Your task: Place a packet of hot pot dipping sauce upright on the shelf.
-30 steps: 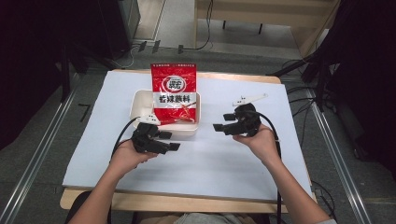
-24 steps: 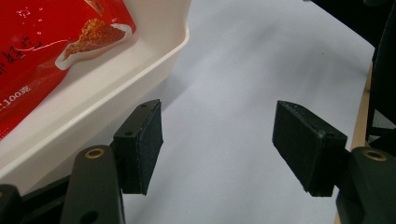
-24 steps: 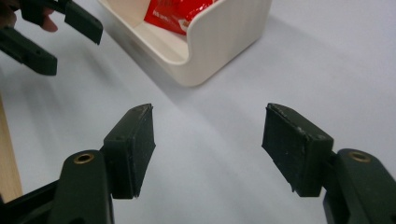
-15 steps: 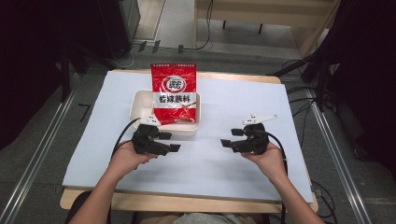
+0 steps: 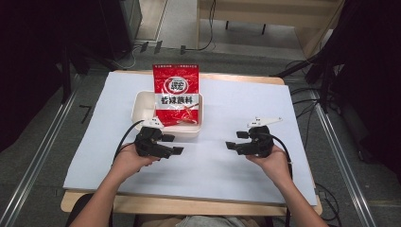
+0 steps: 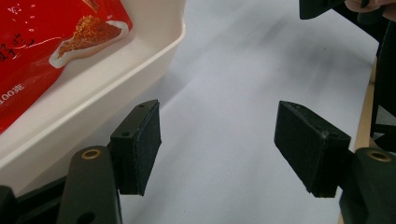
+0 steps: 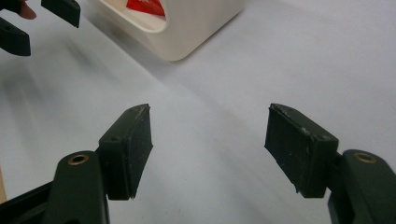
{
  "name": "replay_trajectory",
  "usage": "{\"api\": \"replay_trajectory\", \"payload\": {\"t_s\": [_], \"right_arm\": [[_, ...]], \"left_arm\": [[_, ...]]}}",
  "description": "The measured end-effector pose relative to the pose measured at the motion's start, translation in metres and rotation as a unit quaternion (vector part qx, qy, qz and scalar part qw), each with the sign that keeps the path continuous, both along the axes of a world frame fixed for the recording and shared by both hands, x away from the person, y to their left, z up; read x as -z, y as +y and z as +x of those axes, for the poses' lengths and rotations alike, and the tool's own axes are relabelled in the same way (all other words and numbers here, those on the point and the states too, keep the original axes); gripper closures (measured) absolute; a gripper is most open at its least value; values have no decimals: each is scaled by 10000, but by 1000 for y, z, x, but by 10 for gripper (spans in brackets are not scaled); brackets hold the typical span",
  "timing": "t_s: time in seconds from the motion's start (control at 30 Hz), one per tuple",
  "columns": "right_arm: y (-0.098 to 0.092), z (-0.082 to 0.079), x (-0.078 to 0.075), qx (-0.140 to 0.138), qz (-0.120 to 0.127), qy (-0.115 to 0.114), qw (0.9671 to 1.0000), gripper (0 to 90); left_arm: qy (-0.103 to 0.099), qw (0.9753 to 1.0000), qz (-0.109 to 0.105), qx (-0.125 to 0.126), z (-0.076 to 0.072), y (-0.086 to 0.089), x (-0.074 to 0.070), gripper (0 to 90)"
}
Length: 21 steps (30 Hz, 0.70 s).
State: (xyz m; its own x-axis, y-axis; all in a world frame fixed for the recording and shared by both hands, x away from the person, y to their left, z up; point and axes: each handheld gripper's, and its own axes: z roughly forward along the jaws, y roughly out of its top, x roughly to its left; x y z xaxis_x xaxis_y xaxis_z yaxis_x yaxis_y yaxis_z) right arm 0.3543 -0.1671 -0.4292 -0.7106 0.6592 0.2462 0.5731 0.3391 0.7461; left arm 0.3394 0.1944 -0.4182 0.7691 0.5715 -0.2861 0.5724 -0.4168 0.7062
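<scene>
- Left gripper (image 5: 166, 145), lower left of centre in the high view: held in the left hand (image 5: 130, 161), jaws spread wide, nothing between them, pointing toward frame right, low over the white sheet (image 5: 227, 179).
- Left gripper view: its 2 black jaws stand well apart over bare sheet; the tray wall (image 6: 116, 74) runs just beside the left jaw, not touching as far as I can tell.
- Cream tray (image 5: 142, 109), centre of the high view, just above the left gripper.
- Red bag (image 5: 177, 94) lies in the tray, its top edge past the far rim, white label band across the middle.
- Right gripper (image 5: 239, 142), lower right of centre: held in the right hand (image 5: 269, 161), jaws wide, empty, pointing toward the left gripper; the 2 are well apart.
- Right gripper view: tray corner (image 7: 187, 32) at top centre, left gripper's jaws at upper left.
</scene>
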Motion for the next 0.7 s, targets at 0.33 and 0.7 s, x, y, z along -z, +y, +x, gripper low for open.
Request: {"api": "replay_trajectory", "payload": {"t_s": [0.33, 0.7], "right_arm": [[3, 0, 3, -60, -100, 22, 9999, 327], [4, 2, 5, -114, -189, 10, 9998, 326]], "left_arm": [[-33, 10000, 42, 50, 0, -3, 1, 324], [-13, 10000, 52, 35, 0, -2, 2, 324]]}}
